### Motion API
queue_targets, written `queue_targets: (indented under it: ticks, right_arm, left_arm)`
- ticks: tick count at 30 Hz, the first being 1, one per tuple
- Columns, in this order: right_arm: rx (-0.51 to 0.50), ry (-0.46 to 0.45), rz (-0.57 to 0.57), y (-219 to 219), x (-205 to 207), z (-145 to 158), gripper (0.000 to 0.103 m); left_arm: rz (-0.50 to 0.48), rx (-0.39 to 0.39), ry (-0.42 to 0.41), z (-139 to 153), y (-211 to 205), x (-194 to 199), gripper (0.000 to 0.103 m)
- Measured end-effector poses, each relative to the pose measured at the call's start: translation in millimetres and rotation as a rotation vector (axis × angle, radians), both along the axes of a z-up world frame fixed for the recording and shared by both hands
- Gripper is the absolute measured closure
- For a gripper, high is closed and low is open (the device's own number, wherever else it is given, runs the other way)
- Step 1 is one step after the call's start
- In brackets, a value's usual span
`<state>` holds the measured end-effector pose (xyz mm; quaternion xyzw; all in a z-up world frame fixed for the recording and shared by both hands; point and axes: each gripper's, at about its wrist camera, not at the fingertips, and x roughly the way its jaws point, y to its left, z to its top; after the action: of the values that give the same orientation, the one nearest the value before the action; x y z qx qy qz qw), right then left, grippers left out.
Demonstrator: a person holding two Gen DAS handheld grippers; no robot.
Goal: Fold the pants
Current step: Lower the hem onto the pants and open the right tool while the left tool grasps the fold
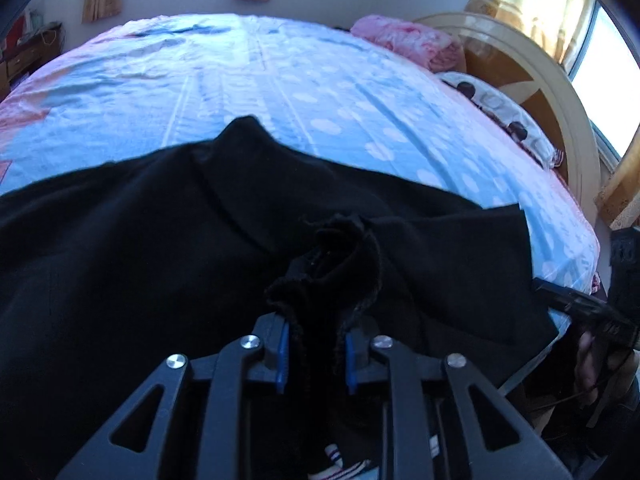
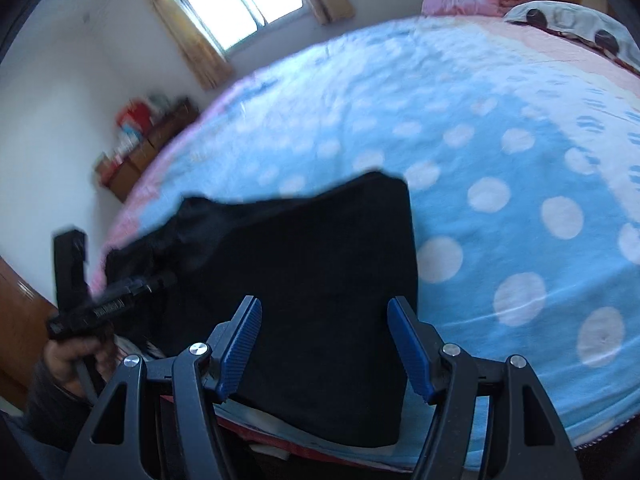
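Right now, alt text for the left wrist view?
The left tool is shut on a bunched edge of the black pants, which lie spread across a blue polka-dot bedsheet. A pink blanket and a spotted pillow sit by the wooden headboard; the right tool shows at the right edge.

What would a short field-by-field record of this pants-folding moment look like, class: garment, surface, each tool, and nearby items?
garment: black fabric pants, spread at the bed's near edge
surface: blue bedsheet with white dots
left tool: closed on a bunched black fabric edge
right tool: open, above the pants, gripping nothing
nearby: pink folded blanket and spotted white pillow at the wooden headboard
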<state>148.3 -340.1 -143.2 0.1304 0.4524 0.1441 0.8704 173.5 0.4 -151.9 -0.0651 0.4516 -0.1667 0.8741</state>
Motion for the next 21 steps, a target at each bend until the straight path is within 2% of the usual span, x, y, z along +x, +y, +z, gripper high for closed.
queue_targets:
  ticks: [3, 5, 7, 10, 13, 16, 17, 19, 21]
  right_arm:
    - [-0.035, -0.002, 0.02, 3, -1, -2, 0.036]
    - [-0.052, 0.003, 0.027, 4, -3, 2, 0.036]
    - [-0.033, -0.001, 0.015, 2, -3, 8, 0.036]
    - [-0.007, -0.056, 0.013, 1, -2, 25, 0.036]
    - [-0.009, -0.119, 0.03, 5, 5, 39, 0.036]
    - [0.004, -0.134, 0.063, 13, 20, 40, 0.036]
    - [-0.02, -0.131, 0.059, 17, 29, 36, 0.036]
    - [-0.104, -0.068, 0.055, 22, 47, 21, 0.036]
    - [-0.15, 0.023, 0.019, 20, 61, 7, 0.036]
  left_arm:
    - [-0.019, -0.002, -0.019, 2, -2, 0, 0.071]
    - [-0.026, -0.005, -0.03, 6, -3, 0, 0.057]
    - [-0.015, 0.014, -0.074, 13, -2, -2, 0.044]
    - [0.025, 0.029, -0.117, 22, 5, -3, 0.026]
    - [0.059, 0.047, -0.149, 27, 14, -4, 0.025]
    - [0.087, 0.11, -0.141, 23, 17, 0, 0.018]
    - [0.092, 0.15, -0.134, 18, 17, 2, 0.018]
    - [0.1, 0.181, -0.115, 11, 19, 6, 0.018]
    - [0.101, 0.161, -0.114, 11, 24, 4, 0.018]
